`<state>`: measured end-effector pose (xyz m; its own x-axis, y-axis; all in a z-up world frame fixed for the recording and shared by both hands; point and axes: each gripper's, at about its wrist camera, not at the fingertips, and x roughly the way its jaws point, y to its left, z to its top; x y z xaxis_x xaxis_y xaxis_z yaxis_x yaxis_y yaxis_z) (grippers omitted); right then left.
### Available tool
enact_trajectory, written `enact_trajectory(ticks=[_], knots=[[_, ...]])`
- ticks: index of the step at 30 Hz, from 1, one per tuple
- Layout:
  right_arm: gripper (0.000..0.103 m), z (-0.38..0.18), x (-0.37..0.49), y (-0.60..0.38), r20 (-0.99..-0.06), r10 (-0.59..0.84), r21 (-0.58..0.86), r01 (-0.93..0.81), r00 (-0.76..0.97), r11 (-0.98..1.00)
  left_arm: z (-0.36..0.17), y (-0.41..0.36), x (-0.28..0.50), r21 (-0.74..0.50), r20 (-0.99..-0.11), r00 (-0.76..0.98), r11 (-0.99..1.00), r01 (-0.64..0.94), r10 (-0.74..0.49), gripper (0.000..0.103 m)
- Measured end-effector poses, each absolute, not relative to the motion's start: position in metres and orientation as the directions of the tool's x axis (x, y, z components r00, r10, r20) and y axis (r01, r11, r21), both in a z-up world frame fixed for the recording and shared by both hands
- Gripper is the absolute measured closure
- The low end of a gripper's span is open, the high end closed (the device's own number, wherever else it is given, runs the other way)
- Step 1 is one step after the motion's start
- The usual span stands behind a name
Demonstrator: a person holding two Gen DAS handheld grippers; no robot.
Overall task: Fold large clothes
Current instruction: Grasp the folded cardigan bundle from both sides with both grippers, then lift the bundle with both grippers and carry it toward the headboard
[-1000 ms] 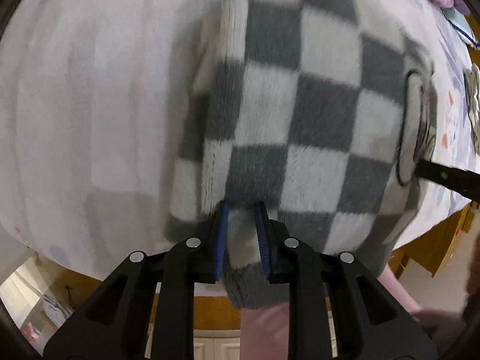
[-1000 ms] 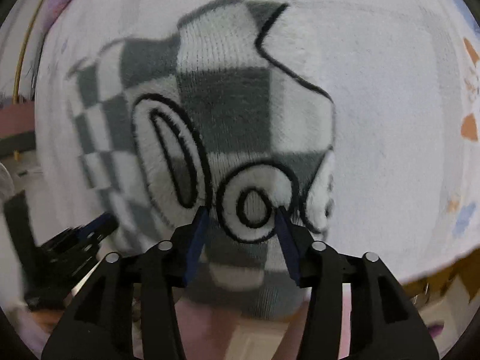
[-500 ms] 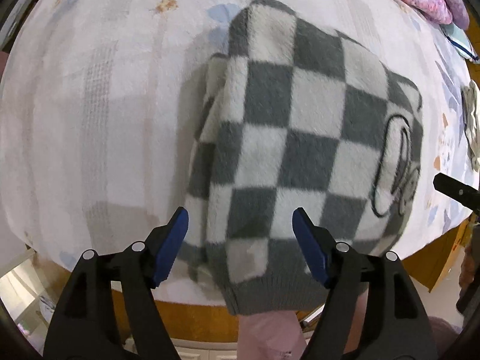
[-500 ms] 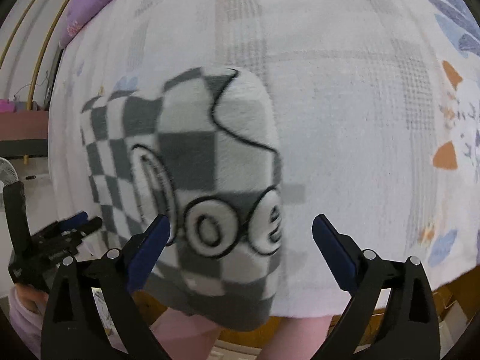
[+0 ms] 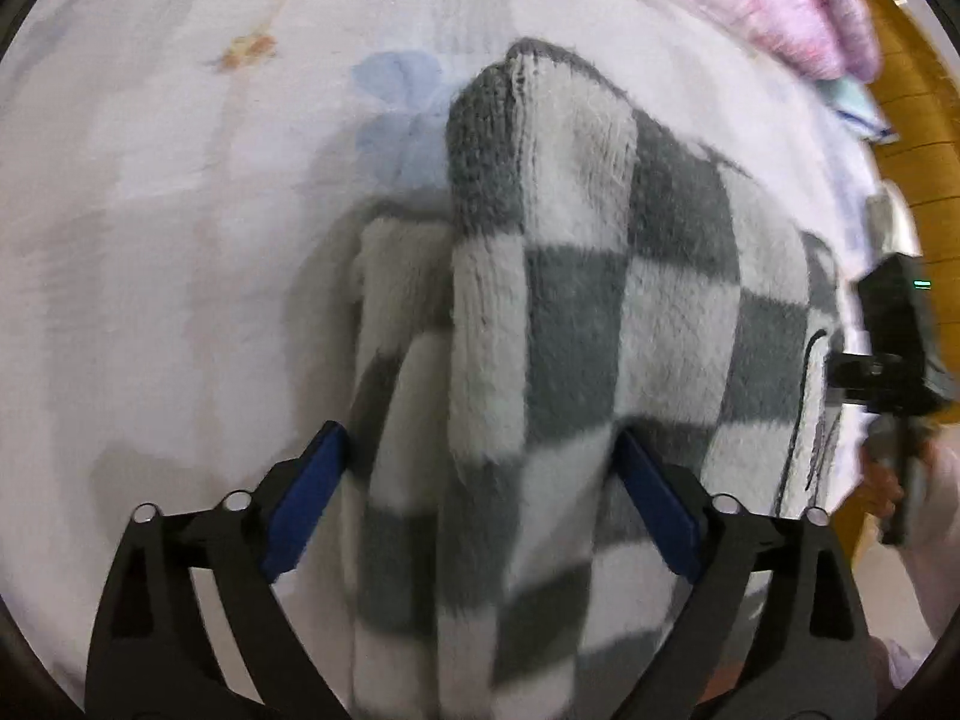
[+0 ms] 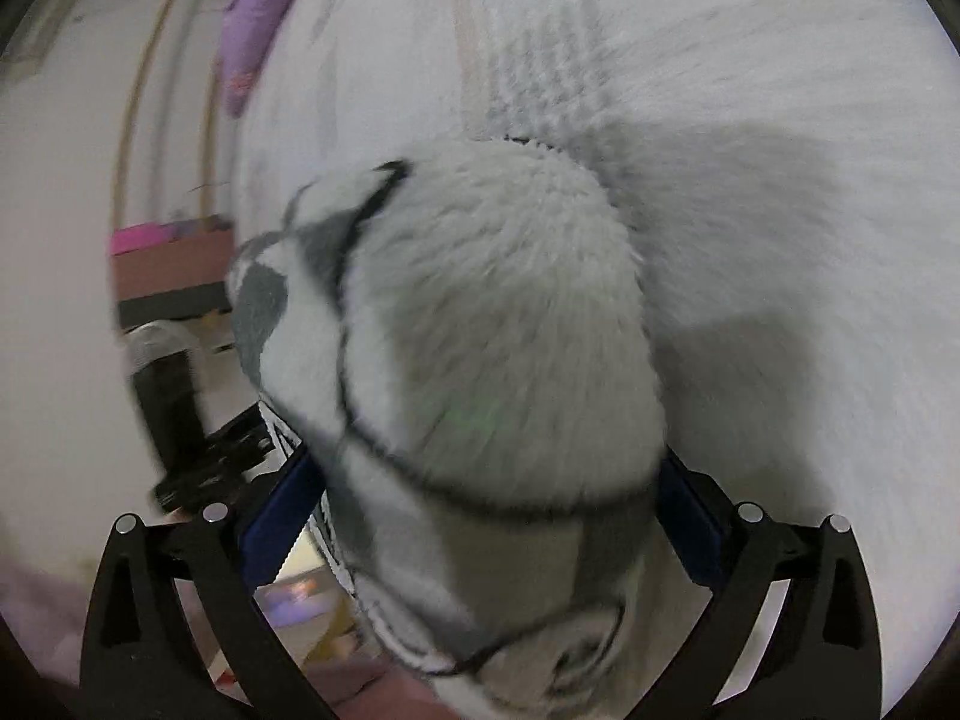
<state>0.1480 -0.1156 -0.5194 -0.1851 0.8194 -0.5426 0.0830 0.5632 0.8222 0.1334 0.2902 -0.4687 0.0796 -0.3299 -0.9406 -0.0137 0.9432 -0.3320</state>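
A fluffy grey-and-white checked sweater (image 5: pixel 588 324) lies folded on the white bedsheet (image 5: pixel 150 228). In the left wrist view my left gripper (image 5: pixel 480 501) straddles its near left part. Its jaws are opening wide, the knit lies between them, and the blue pads (image 5: pixel 306 498) do not pinch it. In the right wrist view the sweater's white end with black outlines (image 6: pixel 498 330) bulges up between the jaws of my right gripper (image 6: pixel 480 516). These jaws are also opening, with the pads (image 6: pixel 684 516) beside the fabric, not clamped on it. Motion blurs both views.
Pink and purple bedding (image 5: pixel 798 12) is piled at the far right of the bed, also seen as purple bedding (image 6: pixel 252 18). A wooden bed frame (image 5: pixel 912 120) borders the right side. The right tool's black housing (image 5: pixel 894 330) and a hand (image 5: pixel 888 480) sit at the sweater's right edge.
Both grippers were shut on the sweater's near hem and have let go. Their jaws spread wide, then both moved lower and closer, so the sweater now sits between the jaws.
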Motion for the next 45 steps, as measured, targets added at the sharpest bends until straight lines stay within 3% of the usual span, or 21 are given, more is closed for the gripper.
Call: enact_trajectory(ticks=[4, 8, 15, 19, 20, 21, 23, 25, 28, 37, 45], knots=[[0.006, -0.53, 0.151, -0.123, -0.455, 0.87, 0.883, 0.028, -0.188, 0.468, -0.505, 0.319, 0.123, -0.603, -0.797, 0.082, 0.783, -0.151, -0.598, 0.004], [0.006, -0.526, 0.119, -0.136, -0.407, 0.895, 0.895, 0.115, -0.185, 0.431, -0.518, 0.324, 0.11, -0.698, -0.71, 0.014, 0.701, -0.148, -0.704, 0.004], [0.005, -0.531, 0.092, -0.149, -0.407, 0.899, 0.888, 0.16, -0.162, 0.431, -0.522, 0.326, 0.104, -0.697, -0.687, -0.117, 0.696, -0.173, -0.717, 0.004], [0.005, -0.537, 0.112, -0.134, -0.441, 0.878, 0.849, 0.229, -0.187, 0.476, -0.514, 0.308, 0.112, -0.616, -0.763, -0.054, 0.75, -0.241, -0.644, 0.005], [0.006, -0.535, 0.112, -0.137, -0.442, 0.877, 0.847, 0.234, -0.19, 0.478, -0.509, 0.31, 0.109, -0.603, -0.778, -0.027, 0.758, -0.249, -0.628, 0.009], [0.006, -0.531, 0.111, -0.138, -0.451, 0.874, 0.844, 0.231, -0.184, 0.484, -0.502, 0.309, 0.106, -0.587, -0.793, -0.004, 0.767, -0.261, -0.609, 0.012], [0.008, -0.518, 0.105, -0.138, -0.45, 0.875, 0.839, 0.251, -0.178, 0.482, -0.484, 0.302, 0.102, -0.54, -0.827, 0.014, 0.788, -0.295, -0.562, 0.03], [0.012, -0.502, 0.099, -0.138, -0.432, 0.885, 0.847, 0.26, -0.174, 0.464, -0.465, 0.287, 0.102, -0.532, -0.832, 0.03, 0.78, -0.331, -0.555, 0.037], [0.014, -0.467, 0.091, -0.14, -0.404, 0.898, 0.866, 0.243, -0.172, 0.437, -0.423, 0.272, 0.089, -0.534, -0.833, 0.055, 0.773, -0.342, -0.551, 0.038], [0.014, -0.329, 0.07, -0.163, -0.495, 0.859, 0.842, 0.172, -0.128, 0.511, -0.303, 0.245, 0.058, -0.582, -0.807, 0.118, 0.745, -0.326, -0.578, 0.038], [0.014, -0.188, 0.021, -0.239, -0.596, 0.791, 0.803, 0.104, 0.141, 0.586, -0.188, 0.178, 0.076, -0.664, -0.744, 0.176, 0.742, -0.095, -0.644, 0.038]])
